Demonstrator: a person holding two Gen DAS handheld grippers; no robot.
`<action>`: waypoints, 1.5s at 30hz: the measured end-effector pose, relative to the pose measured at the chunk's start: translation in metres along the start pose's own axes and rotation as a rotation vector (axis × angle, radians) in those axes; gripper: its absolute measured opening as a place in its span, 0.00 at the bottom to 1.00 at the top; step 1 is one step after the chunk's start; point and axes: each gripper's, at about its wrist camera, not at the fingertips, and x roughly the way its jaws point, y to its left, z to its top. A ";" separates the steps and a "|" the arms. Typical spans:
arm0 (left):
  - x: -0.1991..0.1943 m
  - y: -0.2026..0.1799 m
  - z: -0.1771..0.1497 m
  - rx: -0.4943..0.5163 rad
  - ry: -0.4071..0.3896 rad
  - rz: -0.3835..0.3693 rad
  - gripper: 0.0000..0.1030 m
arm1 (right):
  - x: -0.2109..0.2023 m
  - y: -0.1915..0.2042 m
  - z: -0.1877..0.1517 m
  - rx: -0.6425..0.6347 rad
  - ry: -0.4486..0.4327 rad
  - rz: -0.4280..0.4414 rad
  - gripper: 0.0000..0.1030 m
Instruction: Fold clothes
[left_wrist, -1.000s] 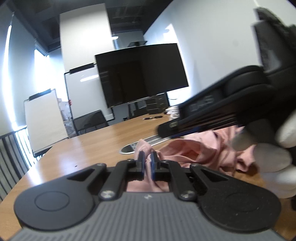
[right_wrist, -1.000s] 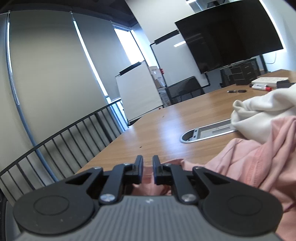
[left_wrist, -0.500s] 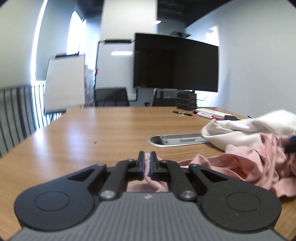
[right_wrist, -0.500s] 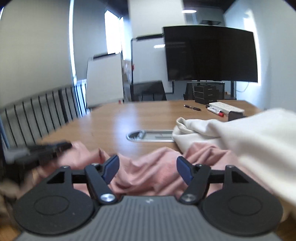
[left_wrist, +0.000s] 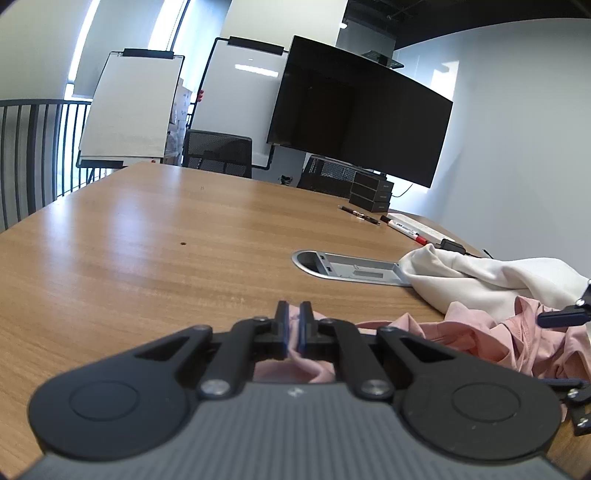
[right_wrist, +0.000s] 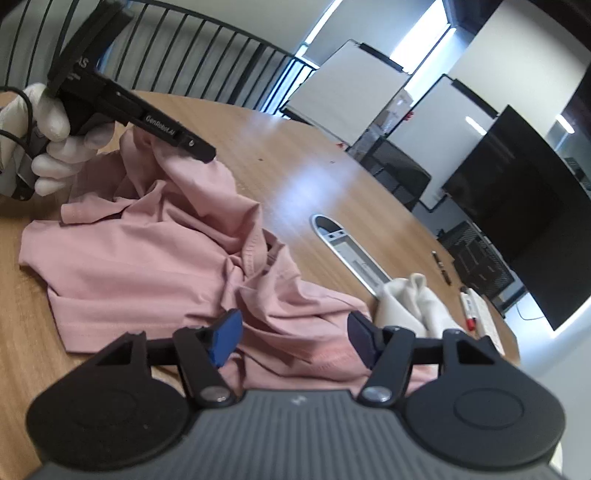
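A crumpled pink garment (right_wrist: 155, 251) lies on the wooden table (right_wrist: 295, 177). My left gripper (left_wrist: 294, 325) is shut on a fold of the pink garment (left_wrist: 472, 339) at its left end. From the right wrist view, that left gripper (right_wrist: 207, 153) holds a corner of the cloth lifted above the table, with a white-gloved hand (right_wrist: 55, 147) around its handle. My right gripper (right_wrist: 293, 341) hangs open just above the garment's near right part, nothing between its blue pads (right_wrist: 225, 338). A white garment (left_wrist: 491, 280) lies bunched beside the pink one.
A metal cable hatch (left_wrist: 351, 267) is set into the table's middle. Pens and markers (left_wrist: 404, 229) lie farther back near a dark screen (left_wrist: 358, 125). Whiteboards (left_wrist: 129, 110) and a railing (left_wrist: 33, 147) stand beyond the table's far left edge.
My right gripper let go of the pink garment, opened wide and rose to look down on it. My left gripper stayed shut on the cloth and swung to the left.
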 end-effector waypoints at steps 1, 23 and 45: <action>0.001 0.001 0.000 -0.003 0.005 0.004 0.04 | 0.007 0.001 0.002 -0.001 0.006 0.005 0.59; -0.080 -0.016 0.015 0.043 -0.318 -0.120 0.04 | -0.101 -0.061 0.089 0.248 -0.405 -0.389 0.05; -0.085 -0.012 -0.029 0.301 0.177 -0.331 0.40 | -0.074 -0.002 0.001 0.117 -0.092 0.136 0.06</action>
